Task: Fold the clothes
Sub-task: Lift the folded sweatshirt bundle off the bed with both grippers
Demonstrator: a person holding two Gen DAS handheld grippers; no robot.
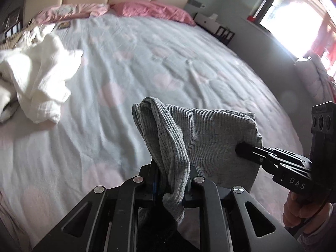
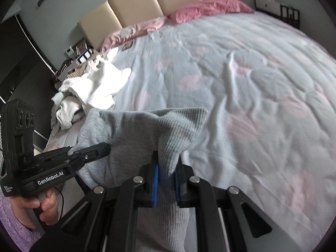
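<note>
1. Both pairs of jaws stand narrow and are clamped on one grey ribbed garment (image 1: 210,138): the left gripper (image 1: 174,180) pinches a bunched fold of it, and the right gripper (image 2: 167,178) pinches another edge between its blue-lined pads (image 2: 155,180).
2. Seen from the left wrist, the right gripper (image 1: 241,149) comes in from the right side of the garment, its fingertips pressed into the cloth, and the hand (image 1: 298,212) that carries it shows below it.
3. Seen from the right wrist, the left gripper (image 2: 105,147) reaches in from the garment's left side, held by a hand (image 2: 42,208) with a fuzzy lilac sleeve (image 2: 12,226) behind it.
4. That garment hangs stretched between the two grippers, lifted above the bed cover (image 1: 147,67), with its lower part drooping toward the cameras.
5. Beyond the garment and to its left lies a crumpled pile of white clothes (image 1: 40,77) at the edge of the bed.
6. Farther past the garment, pink pillows (image 1: 151,11) lie across the head of the bed.
7. Behind the pillows, farthest from the garment, stands a cream padded headboard (image 2: 155,0); a bright window (image 1: 294,23) is off to the far right.
</note>
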